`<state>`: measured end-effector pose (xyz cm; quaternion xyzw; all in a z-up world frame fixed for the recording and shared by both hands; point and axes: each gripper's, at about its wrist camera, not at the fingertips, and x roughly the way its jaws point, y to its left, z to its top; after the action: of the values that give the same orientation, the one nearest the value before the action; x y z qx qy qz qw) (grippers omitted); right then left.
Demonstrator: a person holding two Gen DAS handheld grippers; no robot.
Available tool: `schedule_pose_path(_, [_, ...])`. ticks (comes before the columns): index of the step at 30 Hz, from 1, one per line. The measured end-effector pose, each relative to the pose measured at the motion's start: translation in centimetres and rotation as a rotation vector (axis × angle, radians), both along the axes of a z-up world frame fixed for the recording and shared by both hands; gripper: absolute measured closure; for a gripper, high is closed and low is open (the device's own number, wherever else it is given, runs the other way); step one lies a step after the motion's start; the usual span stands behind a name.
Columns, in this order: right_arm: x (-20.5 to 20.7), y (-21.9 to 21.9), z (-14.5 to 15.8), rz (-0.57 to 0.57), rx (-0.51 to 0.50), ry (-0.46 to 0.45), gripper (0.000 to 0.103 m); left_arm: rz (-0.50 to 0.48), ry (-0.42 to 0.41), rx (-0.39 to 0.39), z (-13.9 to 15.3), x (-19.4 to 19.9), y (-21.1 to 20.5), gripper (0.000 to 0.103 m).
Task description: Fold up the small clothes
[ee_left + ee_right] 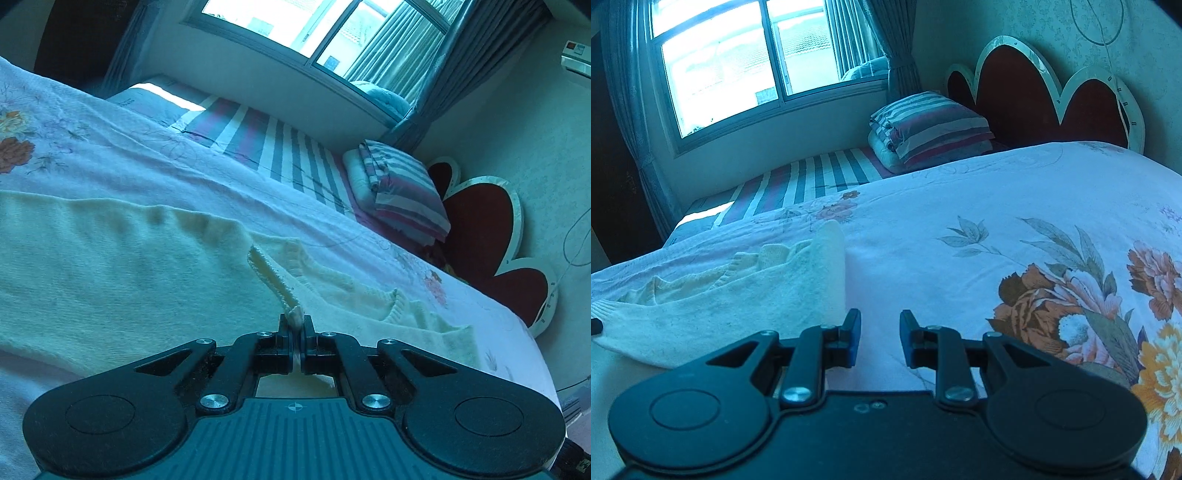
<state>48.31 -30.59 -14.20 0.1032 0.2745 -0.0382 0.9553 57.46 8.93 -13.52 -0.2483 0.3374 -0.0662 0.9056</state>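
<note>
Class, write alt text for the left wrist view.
The left gripper pinches a ribbed edge of a cream knitted sweater lying on a floral bedspread. A striped folded quilt sits by the red headboard.

You are facing a bed (960, 206) spread with a floral sheet (1052, 258); daylight is pouring through the window (738, 62), curtains (894, 48) are hanging beside it, and folded striped bedding (931, 125) is resting against the scalloped red headboard (1034, 96).

Bare floral bedspread (960, 206) right of sweater (738, 295); folded quilt (931, 129) probably well clear.
</note>
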Motion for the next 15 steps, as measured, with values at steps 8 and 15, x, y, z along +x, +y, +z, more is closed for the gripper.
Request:
schedule_pose_path(8, [0.9,1.4,-0.7,0.030,-0.010,0.019,0.079,0.012,0.020,0.030,-1.4,-0.1,2.1,0.101])
schedule_pose_path(15, [1.9,1.9,-1.7,0.047,-0.020,0.062,0.079,0.030,0.037,0.022,-3.0,-1.2,2.7,0.101])
